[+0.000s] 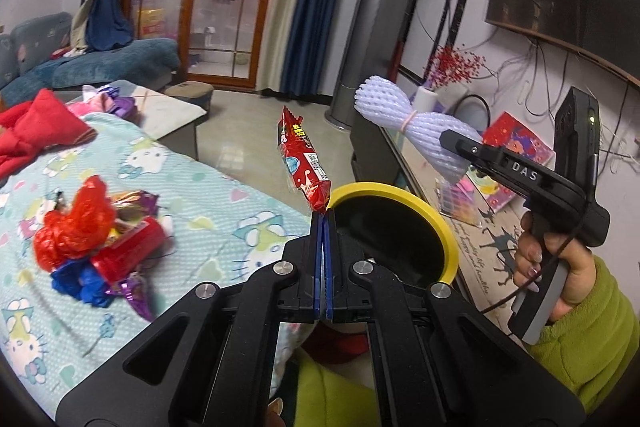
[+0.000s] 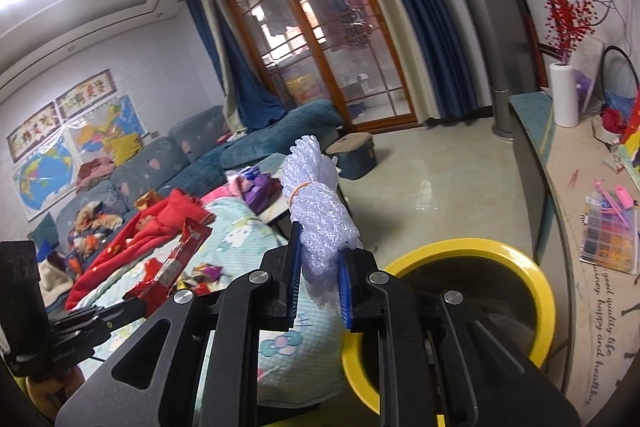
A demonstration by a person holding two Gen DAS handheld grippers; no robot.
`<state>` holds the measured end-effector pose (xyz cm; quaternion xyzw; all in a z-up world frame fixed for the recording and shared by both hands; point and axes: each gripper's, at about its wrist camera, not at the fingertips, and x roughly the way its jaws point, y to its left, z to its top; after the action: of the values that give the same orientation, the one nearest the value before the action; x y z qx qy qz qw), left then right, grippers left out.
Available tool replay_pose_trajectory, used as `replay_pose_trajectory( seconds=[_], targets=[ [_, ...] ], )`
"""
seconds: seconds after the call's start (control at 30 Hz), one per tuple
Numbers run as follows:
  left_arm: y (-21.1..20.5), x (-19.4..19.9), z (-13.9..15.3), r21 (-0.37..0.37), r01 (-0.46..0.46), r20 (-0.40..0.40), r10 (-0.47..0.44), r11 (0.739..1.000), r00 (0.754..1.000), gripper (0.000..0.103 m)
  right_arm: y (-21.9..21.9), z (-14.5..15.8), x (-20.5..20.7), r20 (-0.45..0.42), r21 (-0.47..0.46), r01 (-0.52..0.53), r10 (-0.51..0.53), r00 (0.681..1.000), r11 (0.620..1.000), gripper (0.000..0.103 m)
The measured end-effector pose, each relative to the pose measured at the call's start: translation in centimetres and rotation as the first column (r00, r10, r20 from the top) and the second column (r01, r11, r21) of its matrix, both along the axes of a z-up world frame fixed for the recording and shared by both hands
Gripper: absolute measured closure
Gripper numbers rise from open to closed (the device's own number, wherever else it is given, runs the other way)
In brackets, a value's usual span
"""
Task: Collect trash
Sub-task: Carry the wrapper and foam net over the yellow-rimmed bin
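My left gripper [image 1: 325,217] is shut on the tail of a red snack wrapper [image 1: 304,163], held upright in the air just left of the yellow-rimmed trash bin [image 1: 440,219]. My right gripper [image 2: 318,255] is shut on a white foam fruit net [image 2: 316,203] tied with a rubber band, held above and left of the bin [image 2: 532,279]. The net also shows in the left wrist view [image 1: 404,119], and the wrapper in the right wrist view [image 2: 176,263]. A pile of wrappers and a red plastic bag [image 1: 100,239] lies on the Hello Kitty blanket [image 1: 224,227].
A red garment [image 1: 36,131] lies at the blanket's far end. A low table [image 1: 168,115] and a sofa [image 1: 100,63] stand beyond. A TV cabinet [image 2: 580,195] with a white vase [image 2: 564,95] and bead boxes runs along the right wall.
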<state>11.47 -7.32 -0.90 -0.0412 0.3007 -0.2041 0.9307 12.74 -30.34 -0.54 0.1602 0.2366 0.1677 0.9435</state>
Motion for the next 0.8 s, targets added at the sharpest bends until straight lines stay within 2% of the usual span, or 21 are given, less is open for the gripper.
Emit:
replay_pose_trajectory(
  seconds=[0.47,0.8],
  targets=[
    [-4.7,2.0,-2.0,-0.019,0.137,-0.03,-0.138,0.99,0.99,0.103,-3.6,-2.5,0.7,-0.082,-0.038,0.139,-0.141,0.987,0.99,0.087],
    [-7.9,3.3,-4.2,-0.017,0.193,-0.084,-0.194,0.981,0.977,0.103,-6.3,-5.2,2.0,-0.184,-0.071,0.222,-0.231,0.955,0.973,0.087]
  ],
)
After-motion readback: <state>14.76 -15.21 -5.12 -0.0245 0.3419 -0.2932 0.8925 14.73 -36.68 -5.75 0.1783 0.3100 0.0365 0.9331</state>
